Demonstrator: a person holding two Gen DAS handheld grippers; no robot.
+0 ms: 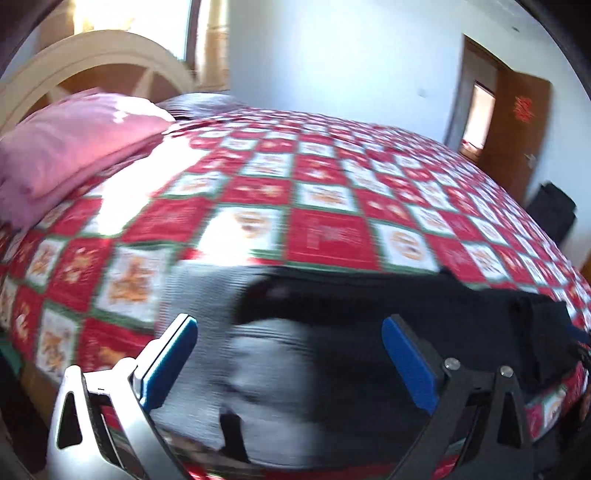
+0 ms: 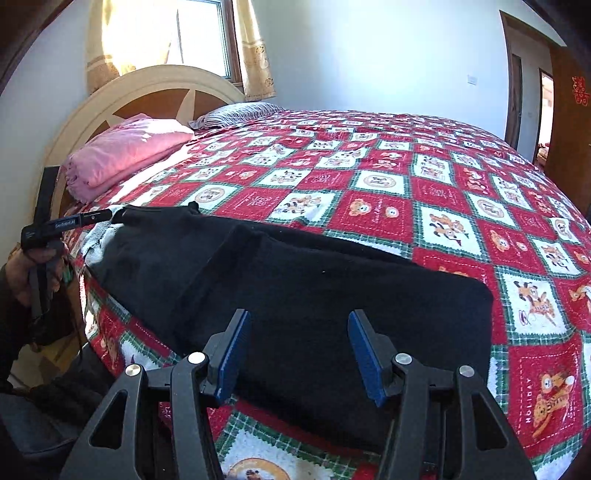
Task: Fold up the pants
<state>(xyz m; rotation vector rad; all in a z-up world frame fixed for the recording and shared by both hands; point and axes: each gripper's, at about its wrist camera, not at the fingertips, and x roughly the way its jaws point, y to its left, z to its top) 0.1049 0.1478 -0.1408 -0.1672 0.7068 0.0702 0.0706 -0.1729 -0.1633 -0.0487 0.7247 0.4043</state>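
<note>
Setting: a bedroom in a home. Evidence: a large bed covered by a red, white and green checked quilt (image 2: 424,192) printed with cartoon characters, an arched cream and brown headboard (image 2: 147,96), a folded pink blanket (image 2: 125,155) and a striped pillow (image 2: 240,112) at the head end. Also noted: curtained window (image 2: 199,33) behind the headboard, pale walls, and a brown wooden door (image 1: 517,122) with a red paper ornament standing open.

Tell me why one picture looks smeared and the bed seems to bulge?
Left wrist view: motion blur smears the black pants and quilt; sun glare whitens the quilt near the pink pillow. Right wrist view: sharp, window overexposed. Both: the fisheye lens curves the bed.
</note>
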